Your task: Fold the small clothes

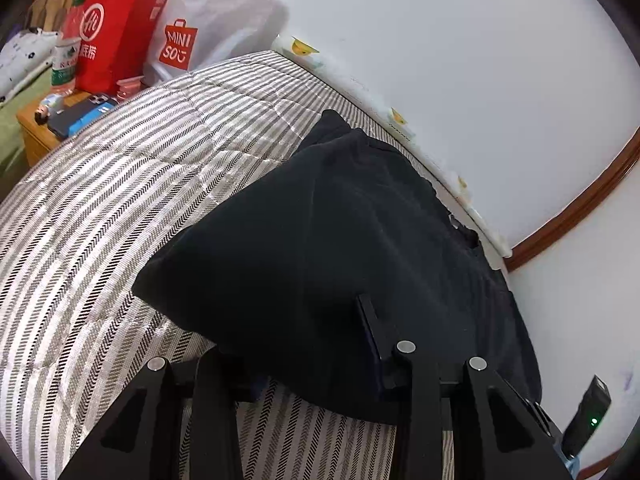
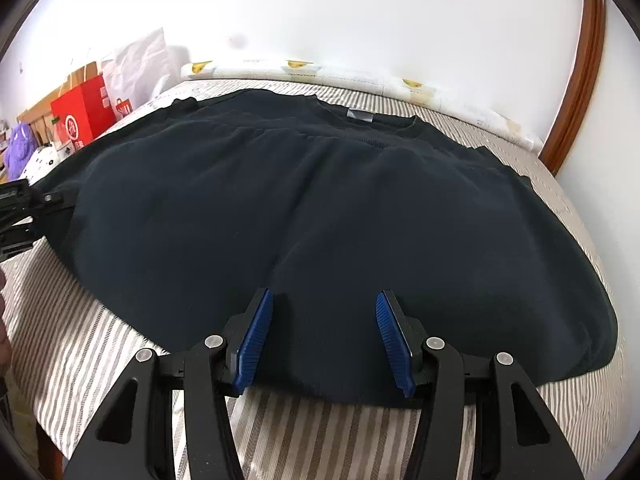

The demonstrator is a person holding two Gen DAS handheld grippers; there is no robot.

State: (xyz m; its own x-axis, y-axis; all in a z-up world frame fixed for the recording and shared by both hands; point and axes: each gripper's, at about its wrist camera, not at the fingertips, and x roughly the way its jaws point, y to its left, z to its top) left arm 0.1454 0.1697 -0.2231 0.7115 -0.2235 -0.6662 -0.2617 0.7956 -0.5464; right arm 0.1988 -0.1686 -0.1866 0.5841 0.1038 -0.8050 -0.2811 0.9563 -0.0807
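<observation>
While the dark sweatshirt [image 2: 320, 208] lies spread over the striped bed [image 2: 100, 352], its neckline with a grey label [image 2: 360, 115] points toward the far edge along the white wall [image 2: 320, 12]. Its hem runs along the near edge. The right claw [image 2: 324, 340] hovers over that hem with its blue pads [image 2: 256, 340] standing apart, nothing pinched between them. At the left edge of the bed, the left claw [image 1: 304, 344] grips a fold of the sweatshirt [image 1: 340, 240]; the cloth drapes over its fingers [image 1: 370, 316] and hides one of them. In the right wrist view this claw [image 2: 24, 216] shows at the garment's left side. Beyond the bed's far left corner stand a red bag [image 1: 120, 28] and a white bag [image 1: 208, 20].
</observation>
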